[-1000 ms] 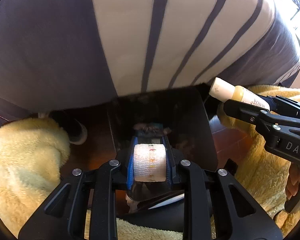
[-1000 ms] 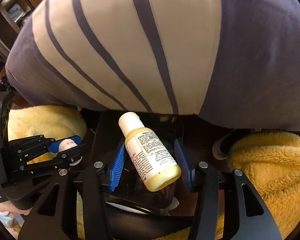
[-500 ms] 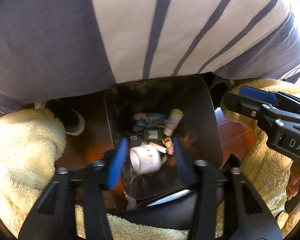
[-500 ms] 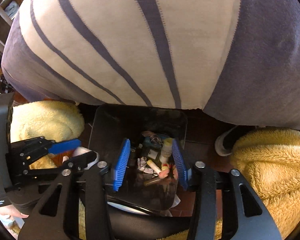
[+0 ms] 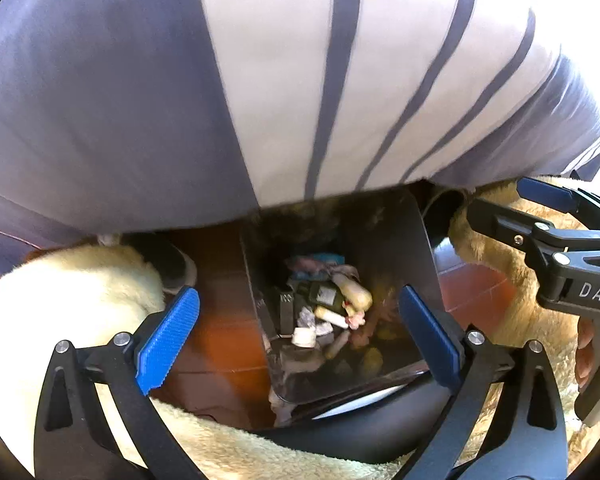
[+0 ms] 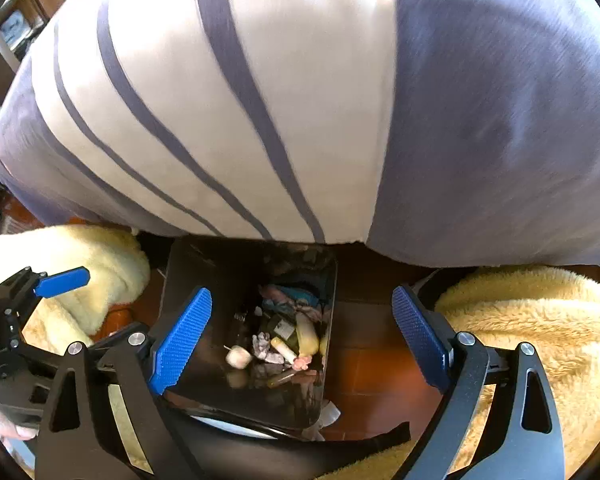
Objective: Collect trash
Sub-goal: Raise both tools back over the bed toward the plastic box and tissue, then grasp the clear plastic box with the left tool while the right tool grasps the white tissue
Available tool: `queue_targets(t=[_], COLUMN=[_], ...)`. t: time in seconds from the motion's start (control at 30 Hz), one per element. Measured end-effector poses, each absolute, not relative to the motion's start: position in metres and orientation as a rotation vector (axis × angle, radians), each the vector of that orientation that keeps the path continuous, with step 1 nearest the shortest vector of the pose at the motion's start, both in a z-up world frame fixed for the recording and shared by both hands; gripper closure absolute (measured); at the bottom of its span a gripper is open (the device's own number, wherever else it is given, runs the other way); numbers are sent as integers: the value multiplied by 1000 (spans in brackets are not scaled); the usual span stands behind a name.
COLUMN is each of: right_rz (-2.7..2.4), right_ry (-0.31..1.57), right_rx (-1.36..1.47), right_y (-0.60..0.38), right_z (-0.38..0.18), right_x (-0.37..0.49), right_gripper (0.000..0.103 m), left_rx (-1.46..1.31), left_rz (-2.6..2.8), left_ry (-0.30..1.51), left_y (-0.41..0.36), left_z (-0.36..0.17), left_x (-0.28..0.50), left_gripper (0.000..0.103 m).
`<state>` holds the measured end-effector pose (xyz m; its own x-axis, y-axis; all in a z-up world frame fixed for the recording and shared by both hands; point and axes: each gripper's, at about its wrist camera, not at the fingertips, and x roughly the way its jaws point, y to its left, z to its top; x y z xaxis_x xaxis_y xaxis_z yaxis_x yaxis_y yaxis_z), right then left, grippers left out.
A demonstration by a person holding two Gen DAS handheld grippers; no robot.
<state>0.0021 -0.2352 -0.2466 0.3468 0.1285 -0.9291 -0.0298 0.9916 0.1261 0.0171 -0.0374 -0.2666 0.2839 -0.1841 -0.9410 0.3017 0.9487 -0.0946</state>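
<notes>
A black bin (image 5: 404,240) (image 6: 204,272) stands on the floor under both grippers and holds several scraps. A white tape roll (image 5: 304,336) (image 6: 238,357) and a yellow bottle (image 5: 356,292) (image 6: 306,332) lie inside it among the rest. My left gripper (image 5: 298,300) hangs over the bin; its jaws are opening and nothing is between the blue pads. The jaws of my right gripper (image 6: 300,294) are opening too, above the bin's right side, also with nothing in them. Each gripper shows at the edge of the other's view.
A person's grey and white striped garment (image 5: 300,80) fills the upper half of both views. Fluffy yellow fabric (image 5: 60,312) (image 6: 540,320) flanks the bin on both sides. A grey shoe (image 5: 176,268) rests on the red-brown tiled floor (image 6: 372,364).
Both grippers opened wide. The white roll fell from the left gripper into the bin, and the yellow bottle dropped from the right gripper into it.
</notes>
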Motion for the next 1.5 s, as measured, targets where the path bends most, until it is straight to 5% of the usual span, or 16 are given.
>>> queue_targets(t=[0.8, 1.5], right_rz=[85, 128], right_ry=[874, 875], right_rx=[74, 63], right_y=[-266, -225], right_z=[-99, -89], right_x=[37, 205], right_gripper=[7, 7], left_rx=[103, 117], left_rz=[-255, -203], left_ry=[863, 877], left_y=[2, 5], left_z=[-105, -102], left_x=[61, 215], left_gripper=[8, 8])
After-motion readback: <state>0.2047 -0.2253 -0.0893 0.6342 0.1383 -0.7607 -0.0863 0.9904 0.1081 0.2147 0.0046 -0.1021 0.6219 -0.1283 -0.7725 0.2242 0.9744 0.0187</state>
